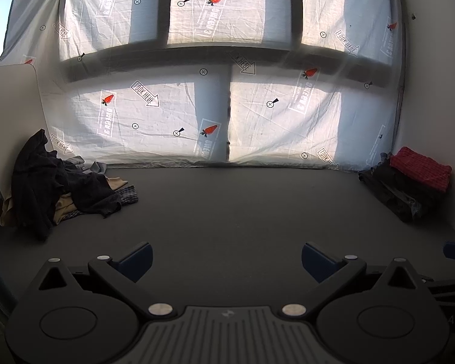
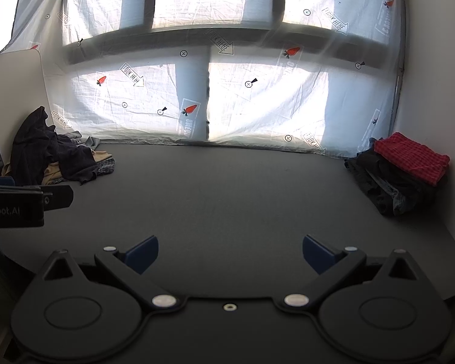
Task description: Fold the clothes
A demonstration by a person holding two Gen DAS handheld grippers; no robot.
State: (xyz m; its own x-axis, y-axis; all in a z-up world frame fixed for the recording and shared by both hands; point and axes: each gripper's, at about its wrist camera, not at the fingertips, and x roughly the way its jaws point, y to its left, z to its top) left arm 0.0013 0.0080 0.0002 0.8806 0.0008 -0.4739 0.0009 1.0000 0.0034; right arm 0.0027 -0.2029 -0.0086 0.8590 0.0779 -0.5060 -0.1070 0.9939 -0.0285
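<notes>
A heap of unfolded clothes (image 1: 60, 188), mostly dark with tan and plaid pieces, lies at the far left of the dark table (image 1: 227, 206); it also shows in the right wrist view (image 2: 54, 157). A stack of folded clothes (image 1: 409, 185) with a red piece (image 1: 421, 166) on top sits at the far right, also in the right wrist view (image 2: 397, 179). My left gripper (image 1: 226, 261) is open and empty above the near table. My right gripper (image 2: 230, 253) is open and empty too. The left gripper's body (image 2: 21, 203) shows at the right view's left edge.
A white printed sheet (image 1: 197, 106) hangs over the windows behind the table. A white panel (image 1: 12, 106) stands at the left behind the heap. A white wall (image 1: 433, 91) bounds the right side.
</notes>
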